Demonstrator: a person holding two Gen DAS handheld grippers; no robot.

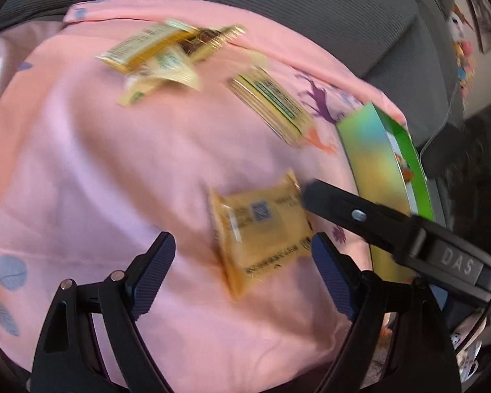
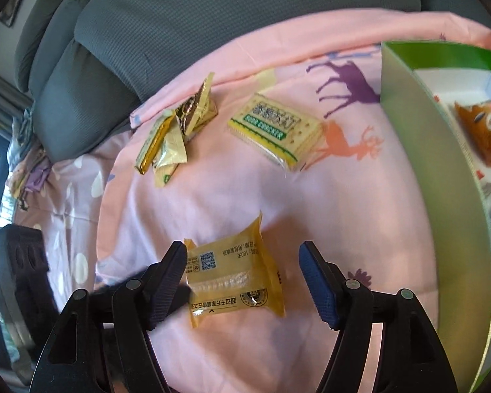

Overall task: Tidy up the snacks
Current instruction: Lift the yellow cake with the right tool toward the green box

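Observation:
A yellow snack packet point(image 1: 258, 229) point(image 2: 232, 278) lies flat on the pink sheet point(image 1: 114, 163). In the left wrist view my left gripper point(image 1: 242, 242) is open above the sheet, and the packet lies just beyond its right finger. One black finger of the right gripper point(image 1: 330, 203) reaches in from the right, its tip at the packet's far corner. In the right wrist view my right gripper point(image 2: 242, 252) is open around the packet. Its left pad is at the packet's edge and its right pad stands clear of it.
A soda cracker pack point(image 1: 271, 108) point(image 2: 275, 131) and a heap of small gold wrappers point(image 1: 167, 52) point(image 2: 176, 131) lie farther back. A green box point(image 1: 386, 177) point(image 2: 442, 163) at the right holds an orange snack bag point(image 2: 484, 131). Grey sofa cushions point(image 2: 212, 16) rise behind.

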